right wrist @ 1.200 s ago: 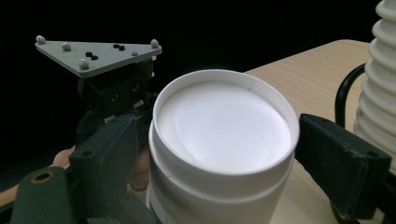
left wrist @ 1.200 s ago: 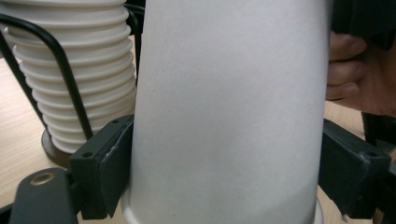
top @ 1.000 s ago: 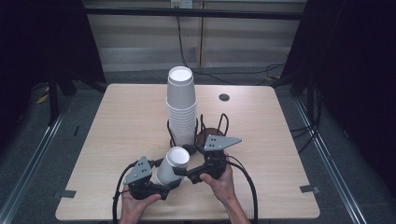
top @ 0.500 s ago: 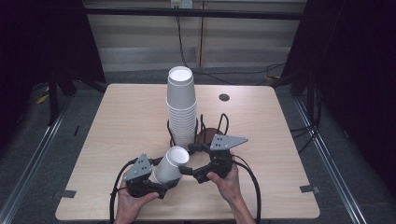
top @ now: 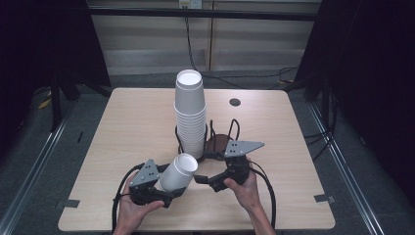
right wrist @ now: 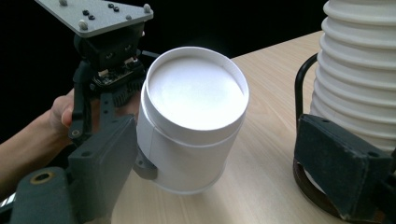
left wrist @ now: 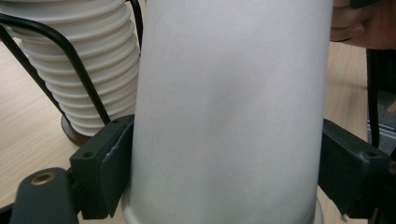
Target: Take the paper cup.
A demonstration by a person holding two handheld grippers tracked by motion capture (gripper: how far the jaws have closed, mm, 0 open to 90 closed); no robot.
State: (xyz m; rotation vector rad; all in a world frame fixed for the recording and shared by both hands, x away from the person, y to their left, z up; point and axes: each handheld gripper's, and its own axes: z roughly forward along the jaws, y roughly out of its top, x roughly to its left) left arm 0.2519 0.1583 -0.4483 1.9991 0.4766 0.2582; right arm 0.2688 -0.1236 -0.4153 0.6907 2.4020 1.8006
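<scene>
Our left tongs (top: 164, 188) clamp a white cup (top: 178, 171), tilted bottom-up above the desk (top: 122, 127), just in front of the cup stack (top: 191, 115) in its wire holder (top: 211, 134). Our right tongs (top: 208, 180) stand open beside the cup's bottom, not touching it.

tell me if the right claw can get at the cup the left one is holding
Probably yes. The right claw is open, and the cup sits tilted just in front of it with its closed base toward it and nothing between. The left claw grips the cup's side, leaving the base end free.
</scene>
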